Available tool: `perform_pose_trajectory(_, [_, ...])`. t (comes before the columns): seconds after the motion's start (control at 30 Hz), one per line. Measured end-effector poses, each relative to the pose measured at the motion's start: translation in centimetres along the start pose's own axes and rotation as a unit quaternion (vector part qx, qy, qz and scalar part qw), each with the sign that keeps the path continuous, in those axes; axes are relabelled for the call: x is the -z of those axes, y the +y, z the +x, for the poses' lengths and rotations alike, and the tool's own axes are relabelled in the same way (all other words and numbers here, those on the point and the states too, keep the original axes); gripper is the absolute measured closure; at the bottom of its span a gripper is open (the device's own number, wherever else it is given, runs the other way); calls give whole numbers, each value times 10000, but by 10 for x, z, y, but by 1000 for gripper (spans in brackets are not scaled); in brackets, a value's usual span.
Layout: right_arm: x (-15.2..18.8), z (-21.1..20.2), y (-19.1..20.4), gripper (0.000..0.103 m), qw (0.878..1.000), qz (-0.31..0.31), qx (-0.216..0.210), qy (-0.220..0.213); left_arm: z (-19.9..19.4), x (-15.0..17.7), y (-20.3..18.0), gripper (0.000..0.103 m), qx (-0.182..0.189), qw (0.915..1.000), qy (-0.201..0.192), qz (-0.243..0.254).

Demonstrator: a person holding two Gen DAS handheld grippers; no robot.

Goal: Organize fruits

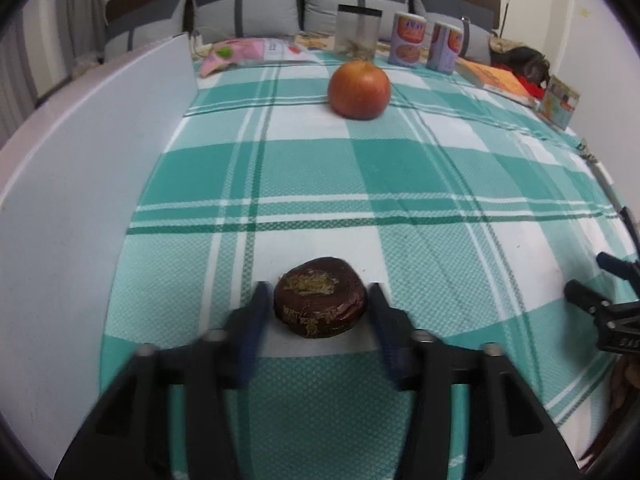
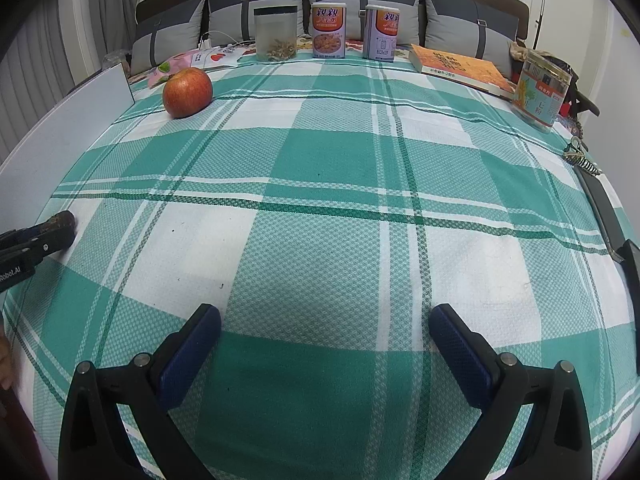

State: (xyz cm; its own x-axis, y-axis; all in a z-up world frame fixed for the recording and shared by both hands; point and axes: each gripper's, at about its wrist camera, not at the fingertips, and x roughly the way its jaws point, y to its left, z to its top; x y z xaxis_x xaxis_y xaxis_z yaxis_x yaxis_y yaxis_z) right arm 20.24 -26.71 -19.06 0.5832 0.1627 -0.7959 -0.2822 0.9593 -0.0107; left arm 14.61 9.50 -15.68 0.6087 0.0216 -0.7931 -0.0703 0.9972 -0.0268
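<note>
A dark brown, flattish fruit (image 1: pixel 320 298) with a scuffed top lies on the green-and-white checked cloth (image 1: pixel 360 184). It sits between the fingers of my left gripper (image 1: pixel 319 288), which is open, with a thin gap showing on each side. From the right wrist view, the same fruit (image 2: pixel 60 220) and left gripper (image 2: pixel 52 232) show at the left edge. A red apple (image 1: pixel 359 90) stands farther back on the cloth; in the right wrist view the apple (image 2: pixel 187 93) is at the far left. My right gripper (image 2: pixel 324 320) is open over bare cloth, holding nothing.
A white board (image 1: pixel 80 160) walls the left side. Along the back stand a clear container (image 2: pixel 276 34), two printed cans (image 2: pixel 329 30), an orange book (image 2: pixel 460 66) and a box (image 2: pixel 542 88). Keys (image 2: pixel 576 152) and a dark flat object (image 2: pixel 604 208) lie at the right edge.
</note>
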Motion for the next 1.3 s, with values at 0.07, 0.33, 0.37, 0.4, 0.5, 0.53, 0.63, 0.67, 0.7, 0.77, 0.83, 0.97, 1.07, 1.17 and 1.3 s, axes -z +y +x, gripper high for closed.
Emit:
perform_pose_trajectory(0.07, [0,0,0,0,10000,0,3,1,0,3,1,14,-143,9999,-22,-40])
perform_pose_trajectory(0.33, [0,0,0,0,10000,1,3,1,1,9,3,9,-211,9997,9,-111])
perform_pose_trajectory(0.37, [0,0,0,0,10000,1,4,1,1,10,3,9,-211,9997,6,-109])
perform_pose_trajectory(0.4, [0,0,0,0,10000,2,4,1,1,10,3,9,-210,9997,1,-110])
perform_pose_trajectory(0.5, [-1,0,0,0,10000,-10,-26,38,2,10,3,8,-198,9997,-2,-133])
perform_pose_trajectory(0.53, [-4,0,-1,0,9999,-24,-53,95,2,11,4,8,-196,9997,-5,-138])
perform_pose_trajectory(0.63, [-28,2,0,0,9993,-97,-328,140,2,11,4,8,-185,9997,-21,-152])
perform_pose_trajectory(0.67, [-44,3,5,0,9989,-235,-409,53,2,11,4,8,-186,9997,-22,-155])
perform_pose_trajectory(0.7, [-57,6,10,0,9982,-370,-475,10,2,11,3,8,-194,9997,-22,-153])
perform_pose_trajectory(0.77, [-94,17,30,0,9944,-722,-771,-81,2,11,3,8,-204,9997,-19,-150])
perform_pose_trajectory(0.83, [-124,32,51,0,9891,-997,-1070,-142,2,11,3,7,-201,9997,-16,-151])
perform_pose_trajectory(0.97, [-182,70,106,0,9808,-1314,-1431,-198,2,11,3,7,-200,9997,-18,-153])
perform_pose_trajectory(1.07, [-211,103,135,1,9829,-1297,-1309,65,2,11,3,7,-207,9997,-12,-149])
perform_pose_trajectory(1.17, [-225,125,148,5,9866,-1146,-1150,165,3,11,3,7,-203,9997,-13,-149])
perform_pose_trajectory(1.3, [-229,140,154,36,9855,-1078,-1219,475,3,11,3,7,-196,9997,-11,-151])
